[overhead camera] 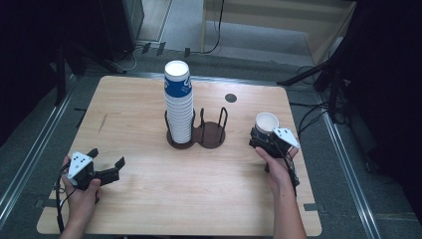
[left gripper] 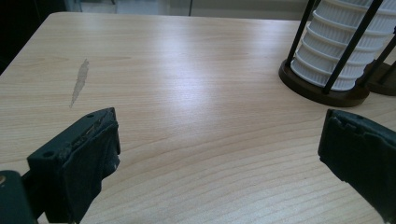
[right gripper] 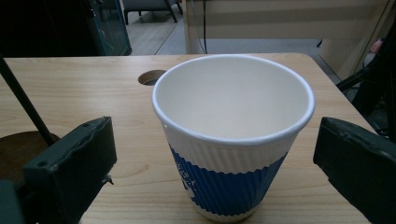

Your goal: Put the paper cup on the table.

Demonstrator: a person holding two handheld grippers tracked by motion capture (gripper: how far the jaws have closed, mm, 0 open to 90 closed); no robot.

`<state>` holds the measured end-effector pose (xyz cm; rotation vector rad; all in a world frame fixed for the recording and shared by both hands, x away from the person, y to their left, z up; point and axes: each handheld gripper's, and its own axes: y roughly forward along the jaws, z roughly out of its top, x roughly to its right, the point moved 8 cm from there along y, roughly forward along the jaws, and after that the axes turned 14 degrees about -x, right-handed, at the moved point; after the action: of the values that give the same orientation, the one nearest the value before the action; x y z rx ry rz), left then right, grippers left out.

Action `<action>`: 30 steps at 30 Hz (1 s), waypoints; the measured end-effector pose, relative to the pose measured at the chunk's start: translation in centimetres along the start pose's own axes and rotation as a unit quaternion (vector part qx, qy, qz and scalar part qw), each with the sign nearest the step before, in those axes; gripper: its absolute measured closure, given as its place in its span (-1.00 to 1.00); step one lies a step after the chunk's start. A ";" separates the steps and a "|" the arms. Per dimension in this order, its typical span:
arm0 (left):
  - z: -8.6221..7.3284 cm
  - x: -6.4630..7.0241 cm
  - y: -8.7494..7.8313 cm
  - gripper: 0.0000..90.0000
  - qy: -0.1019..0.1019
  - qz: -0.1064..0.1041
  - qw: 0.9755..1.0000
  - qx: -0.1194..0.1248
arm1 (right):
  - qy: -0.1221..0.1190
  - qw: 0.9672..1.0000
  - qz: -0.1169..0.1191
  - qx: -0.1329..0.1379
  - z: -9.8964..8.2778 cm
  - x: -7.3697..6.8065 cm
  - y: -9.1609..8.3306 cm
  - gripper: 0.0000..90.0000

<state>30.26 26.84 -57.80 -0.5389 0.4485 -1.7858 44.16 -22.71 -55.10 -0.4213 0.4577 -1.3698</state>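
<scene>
A tall stack of white ribbed paper cups (overhead camera: 178,107), topped by a blue-banded one, fills the left slot of a dark two-slot wire holder (overhead camera: 210,135); its right slot holds nothing. A single white and blue cup (overhead camera: 266,123) stands upright right of the holder. My right gripper (overhead camera: 263,139) is open, its jaws on either side of this cup (right gripper: 233,140) without touching it. My left gripper (overhead camera: 106,157) rests open near the table's front left corner with nothing between its jaws. The left gripper view has the stack (left gripper: 341,51) at its upper right.
The wooden table (overhead camera: 149,189) has a round cable hole (overhead camera: 230,98) behind the holder and a pale scuff (left gripper: 80,81) on its left part. Dark stands and cables surround the table on the floor. A person's hands hold both grippers at the front edge.
</scene>
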 end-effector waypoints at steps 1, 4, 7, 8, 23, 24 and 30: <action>0.0 0.0 0.0 -1.00 0.001 0.000 1.000 0.000 | -0.002 1.000 0.001 0.002 0.1 -0.1 -0.3 -1.00; 0.0 0.0 0.0 -1.00 0.000 0.001 1.000 0.000 | 0.002 1.000 0.012 0.010 0.4 -0.2 -1.0 -1.00; 0.0 0.0 0.0 -1.00 0.001 0.001 1.000 0.001 | 0.006 1.000 0.020 0.017 0.7 -0.5 -1.7 -1.00; 0.0 0.0 0.0 -1.00 0.002 0.002 1.000 0.001 | 0.004 1.000 0.020 0.019 0.7 -0.5 -1.9 -1.00; 0.0 0.0 0.0 -1.00 0.002 0.000 1.000 0.001 | -0.015 0.998 0.037 0.040 0.8 -1.6 -5.2 -1.00; 0.0 0.0 0.0 -1.00 0.002 0.000 1.000 0.001 | -0.015 0.998 0.039 0.040 0.8 -1.6 -5.4 -1.00; 0.0 0.1 0.0 -1.00 0.003 0.000 1.000 -0.001 | -0.018 0.998 0.043 0.035 0.3 -1.7 -6.2 -1.00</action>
<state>30.20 26.77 -57.80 -0.5337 0.4541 -1.7883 38.95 -21.99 -51.36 -0.3653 0.3929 -1.2894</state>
